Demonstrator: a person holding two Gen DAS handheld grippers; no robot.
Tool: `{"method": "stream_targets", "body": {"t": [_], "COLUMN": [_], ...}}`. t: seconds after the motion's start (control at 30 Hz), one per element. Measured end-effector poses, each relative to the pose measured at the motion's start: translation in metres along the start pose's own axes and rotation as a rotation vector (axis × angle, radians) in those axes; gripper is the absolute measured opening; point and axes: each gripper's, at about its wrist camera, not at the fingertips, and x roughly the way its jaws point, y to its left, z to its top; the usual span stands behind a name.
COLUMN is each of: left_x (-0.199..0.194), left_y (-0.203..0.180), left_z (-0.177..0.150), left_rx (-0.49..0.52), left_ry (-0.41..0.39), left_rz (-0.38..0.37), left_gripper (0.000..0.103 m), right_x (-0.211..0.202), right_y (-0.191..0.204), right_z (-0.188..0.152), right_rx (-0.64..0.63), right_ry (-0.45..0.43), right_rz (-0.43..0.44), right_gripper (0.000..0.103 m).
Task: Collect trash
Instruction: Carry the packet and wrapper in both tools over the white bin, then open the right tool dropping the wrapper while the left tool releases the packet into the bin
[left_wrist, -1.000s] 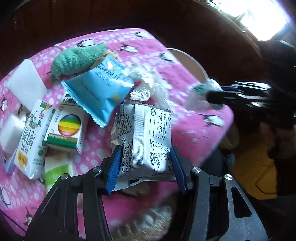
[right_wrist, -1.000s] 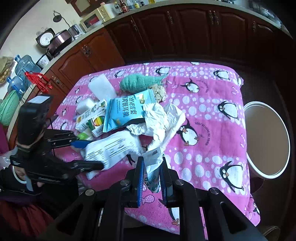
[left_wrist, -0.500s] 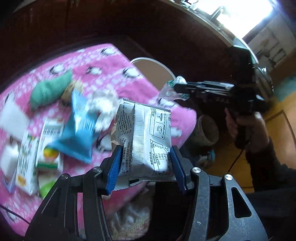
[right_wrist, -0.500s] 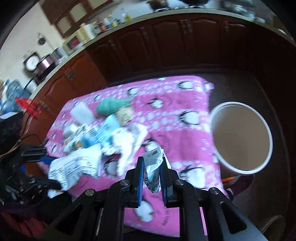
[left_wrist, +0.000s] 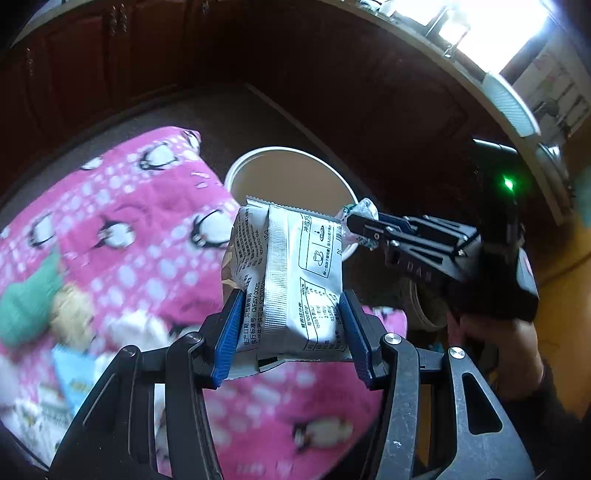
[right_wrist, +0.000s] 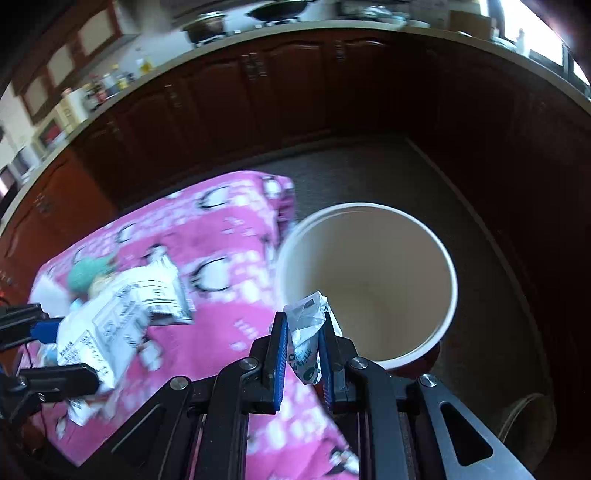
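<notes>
Left wrist view: left gripper (left_wrist: 291, 332) clamps a silver-white printed sachet (left_wrist: 291, 280) between its blue pads, gripped at the lower half. Sachet stands upright, long axis along the fingers, crimped top edge overlapping the near rim of the white bucket (left_wrist: 258, 157). Pink penguin-print blanket (left_wrist: 147, 236) lies below and left. Right gripper (left_wrist: 364, 230) at right, a hand (left_wrist: 491, 336) on its grip.

Right wrist view: right gripper (right_wrist: 301, 350) closed on a crumpled clear wrapper (right_wrist: 308, 332), which sticks up past the fingertips, over the bucket (right_wrist: 452, 284) mouth. Bucket stands on dark floor (right_wrist: 369, 170) beside the blanket (right_wrist: 229, 236); dark wood cabinets (right_wrist: 280, 92) behind
</notes>
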Motion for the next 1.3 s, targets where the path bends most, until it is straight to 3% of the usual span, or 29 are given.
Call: {"method": "stream_targets", "body": {"t": [0.37, 0.7, 0.93, 1.03, 1.3], "left_x": [0.065, 0.092, 0.092, 0.098, 0.095], "left_y": [-0.002, -0.006, -0.006, -0.001, 0.007], "left_z": [0.04, 0.048, 0.043, 0.045, 0.044], "left_rx": [-0.05, -0.05, -0.061, -0.081, -0.131], "left_ry": [0.009, 0.021, 0.014, 0.026, 0.033], "left_rz": [0.001, 0.025, 0.013, 0.005, -0.025], "left_gripper": [0.051, 0.052, 0.057, 0.059, 0.066], "right_x": [0.048, 0.064, 0.071, 0.07, 0.065], "right_y": [-0.037, -0.049, -0.054, -0.057, -0.06], "right_z": [0.002, 0.003, 0.002, 0.001, 0.0], "right_rx": [0.134, 0.192, 0.213, 0.237, 0.254], "right_ry": [0.039, 0.052, 0.065, 0.06, 0.058], "right_rz": [-0.02, -0.03, -0.047, -0.041, -0.049], "right_gripper": [0.015, 0.015, 0.027, 0.041, 0.046]}}
